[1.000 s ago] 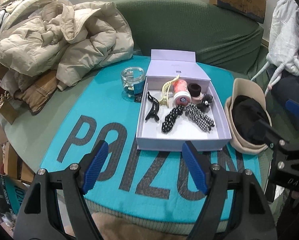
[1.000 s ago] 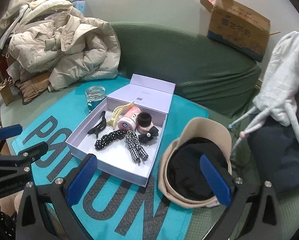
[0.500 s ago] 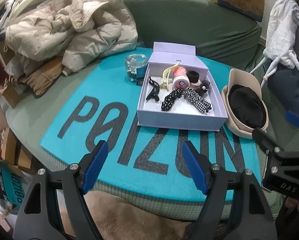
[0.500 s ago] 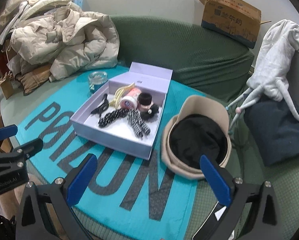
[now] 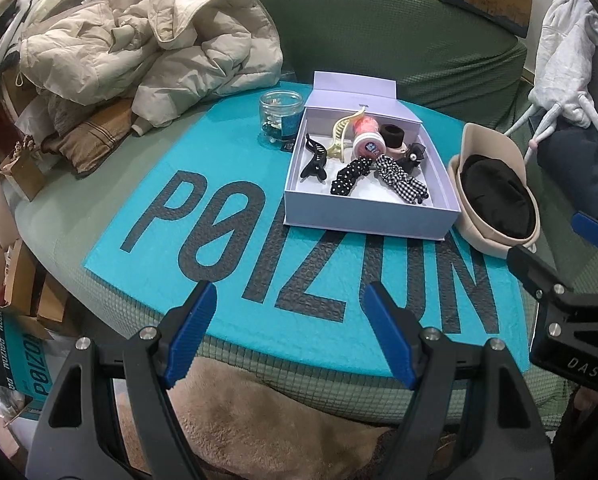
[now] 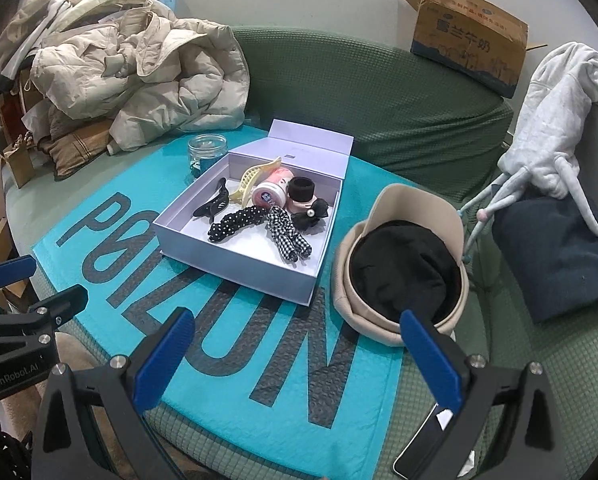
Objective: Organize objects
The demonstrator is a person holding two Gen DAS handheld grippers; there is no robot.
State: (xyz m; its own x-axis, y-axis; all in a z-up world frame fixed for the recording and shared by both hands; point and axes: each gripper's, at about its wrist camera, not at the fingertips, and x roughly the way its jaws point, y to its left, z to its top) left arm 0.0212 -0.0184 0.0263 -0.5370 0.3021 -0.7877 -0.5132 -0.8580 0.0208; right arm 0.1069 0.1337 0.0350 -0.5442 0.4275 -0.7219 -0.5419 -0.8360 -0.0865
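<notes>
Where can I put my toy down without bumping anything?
The widest bare patch is the teal mat between the lavender box and the near edge. Some free floor shows inside the box, at its front. It is crowded behind the box by the glass jar and jackets, and right of it by the beige hat.
</notes>
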